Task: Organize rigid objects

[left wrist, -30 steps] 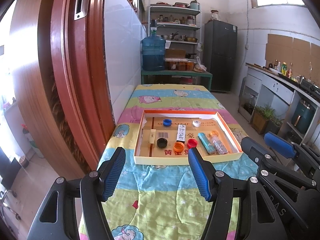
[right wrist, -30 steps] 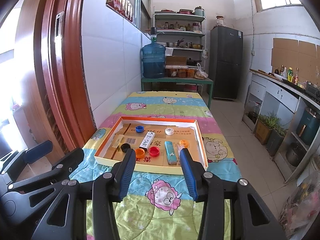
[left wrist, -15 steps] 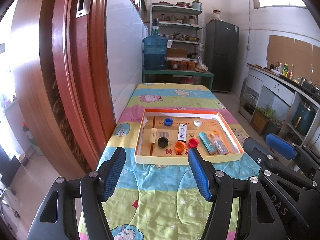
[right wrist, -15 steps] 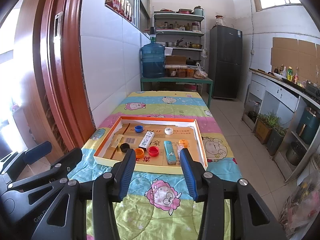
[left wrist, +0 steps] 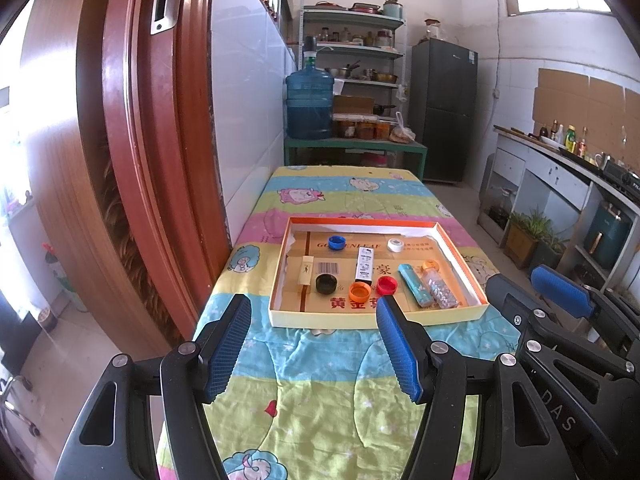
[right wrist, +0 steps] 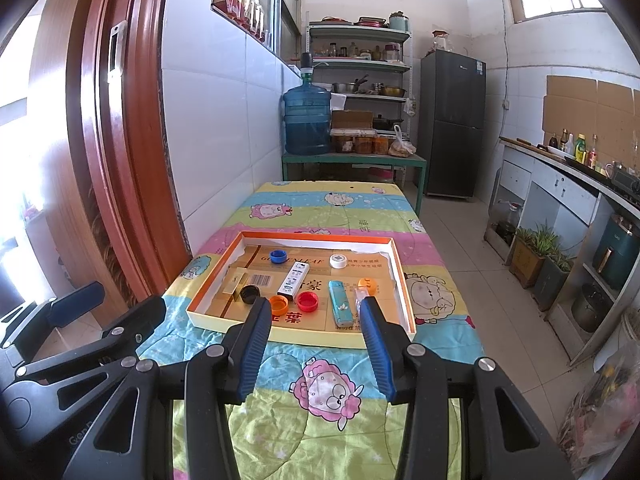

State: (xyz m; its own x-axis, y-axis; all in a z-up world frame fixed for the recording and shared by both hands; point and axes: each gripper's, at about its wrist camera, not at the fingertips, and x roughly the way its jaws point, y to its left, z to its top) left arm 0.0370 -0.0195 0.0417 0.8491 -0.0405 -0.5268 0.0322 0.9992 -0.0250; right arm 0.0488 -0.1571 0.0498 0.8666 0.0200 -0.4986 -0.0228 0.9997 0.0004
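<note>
A shallow cardboard tray [left wrist: 376, 319] [right wrist: 296, 338] with an orange inner rim lies on the quilt-covered table. Inside it are a blue cap [left wrist: 336, 242] [right wrist: 278, 256], a white cap [left wrist: 395, 245] [right wrist: 338, 260], a black cap [left wrist: 326, 283] [right wrist: 250, 294], an orange cap [left wrist: 359, 291] [right wrist: 279, 303], a red cap [left wrist: 387, 285] [right wrist: 307, 301], a white lighter [left wrist: 363, 263] [right wrist: 294, 278], a blue lighter [left wrist: 415, 290] [right wrist: 340, 305], a beige piece [left wrist: 305, 273] and a clear bottle with an orange cap [left wrist: 438, 286]. My left gripper [left wrist: 314, 316] and right gripper [right wrist: 316, 316] hover open and empty before the tray's near edge.
A colourful cartoon quilt [right wrist: 320, 208] covers the long table. A wooden door frame [left wrist: 132, 140] and tiled wall run along the left. A water jug [left wrist: 309, 106] on a green bench, shelves and a dark fridge [right wrist: 452, 124] stand at the far end. A counter [right wrist: 568, 184] lines the right.
</note>
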